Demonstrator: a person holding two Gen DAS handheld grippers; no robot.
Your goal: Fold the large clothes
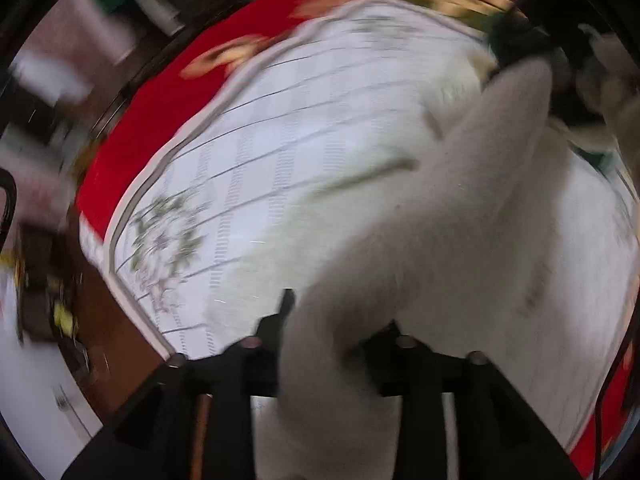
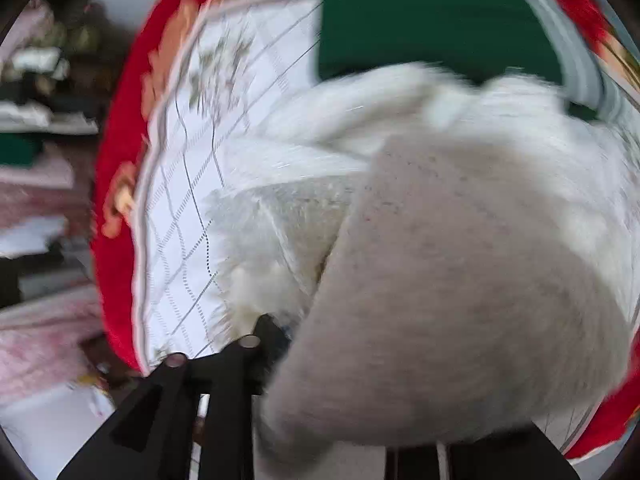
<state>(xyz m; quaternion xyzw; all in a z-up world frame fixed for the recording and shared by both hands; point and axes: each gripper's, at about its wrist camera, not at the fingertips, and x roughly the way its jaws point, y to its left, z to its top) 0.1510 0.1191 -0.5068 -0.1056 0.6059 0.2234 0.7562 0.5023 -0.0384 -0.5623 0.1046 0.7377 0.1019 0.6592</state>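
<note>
A fluffy white garment lies over a white quilted bed cover. My left gripper is shut on a fold of the garment, which bunches between its black fingers and stretches up to the far right. My right gripper is shut on the same garment; the cloth drapes over it and hides its right finger, only the left finger shows. The other gripper shows dark and blurred at the top right of the left wrist view. Both views are motion-blurred.
A red flowered blanket edges the bed cover. A green cloth lies at the far end of the bed. Cluttered shelves and floor lie off the bed's left side.
</note>
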